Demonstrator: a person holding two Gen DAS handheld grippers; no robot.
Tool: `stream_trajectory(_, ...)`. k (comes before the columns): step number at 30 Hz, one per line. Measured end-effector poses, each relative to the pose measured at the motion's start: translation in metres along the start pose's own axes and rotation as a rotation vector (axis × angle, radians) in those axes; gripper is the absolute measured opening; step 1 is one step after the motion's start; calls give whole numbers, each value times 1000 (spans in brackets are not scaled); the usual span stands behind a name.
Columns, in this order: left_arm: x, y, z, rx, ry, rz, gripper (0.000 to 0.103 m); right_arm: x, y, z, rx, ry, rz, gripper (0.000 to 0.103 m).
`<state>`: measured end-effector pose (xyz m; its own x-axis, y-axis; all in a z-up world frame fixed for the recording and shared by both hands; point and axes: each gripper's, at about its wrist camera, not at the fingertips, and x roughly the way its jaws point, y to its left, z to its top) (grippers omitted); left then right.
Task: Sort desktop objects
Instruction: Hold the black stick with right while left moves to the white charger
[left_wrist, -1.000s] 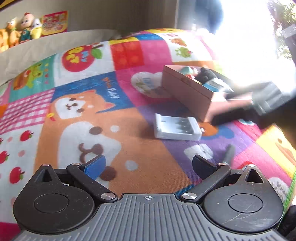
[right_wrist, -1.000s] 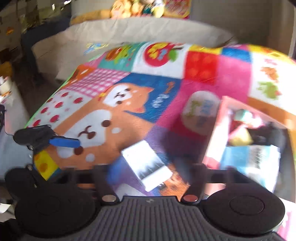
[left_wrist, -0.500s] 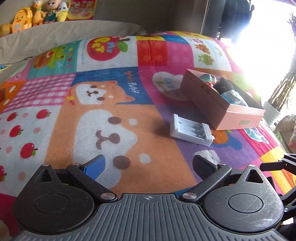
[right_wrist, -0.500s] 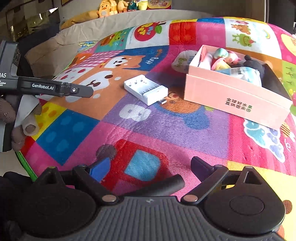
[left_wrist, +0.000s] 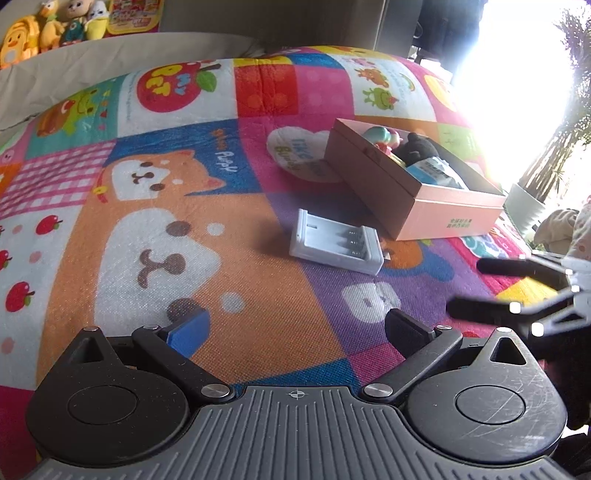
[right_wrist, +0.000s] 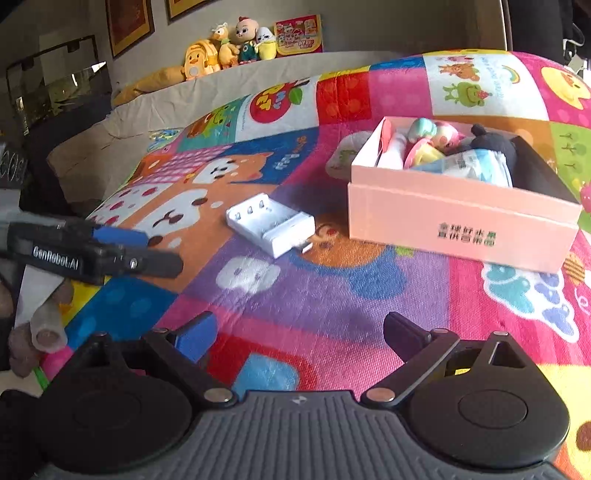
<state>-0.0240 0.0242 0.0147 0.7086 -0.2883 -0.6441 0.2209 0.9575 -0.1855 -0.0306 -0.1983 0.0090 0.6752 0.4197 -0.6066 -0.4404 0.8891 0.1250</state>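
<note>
A white battery charger lies on the colourful cartoon mat, just left of a pink open box. The box holds small toy figures, a black plush and a blue-white packet. My left gripper is open and empty, well short of the charger. My right gripper is also open and empty, nearer the mat's front. Each gripper shows in the other's view: the right gripper at the right edge, the left gripper at the left edge.
Plush toys and a picture card line a beige ledge behind the mat. A potted plant stands in bright window light at right. A hand holds the left gripper at the mat's left edge.
Both views have steadied after fast motion. The right gripper has drawn back from the box and charger and now sits low near the mat's front; the left view has shifted slightly left.
</note>
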Motion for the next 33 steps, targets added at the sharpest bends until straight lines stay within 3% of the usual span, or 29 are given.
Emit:
stream_trajectory(4, -5, 3, -2, -1, -2, 14, 103, -8, -12, 19, 58, -123, -102, 99)
stream_trajectory(8, -3, 5, -4, -18, 9, 27, 103, -22, -27, 17, 52, -76, -62, 101)
stream_trajectory(13, 2, -9, -4, 5, 17, -7, 103, -45, -23, -15, 15, 0, 22, 103)
stream_trajectory(18, 5, -21, -5, 28, 21, -21, 103, -51, -9, -35, -53, 28, -4, 103)
stream_trajectory(23, 3, -21, -6, 34, 19, -3, 103, -29, -11, -26, -12, 52, -132, 103)
stream_trajectory(26, 2, -16, -5, 24, 14, 25, 103, -19, -13, -18, 32, 63, -79, 103)
stream_trajectory(29, 3, -10, -5, 7, 15, 42, 103, -13, 3, -13, -6, 68, -18, 103)
stream_trajectory(33, 3, -8, -6, -2, 12, 40, 103, 0, 23, -8, -64, 73, -30, 102)
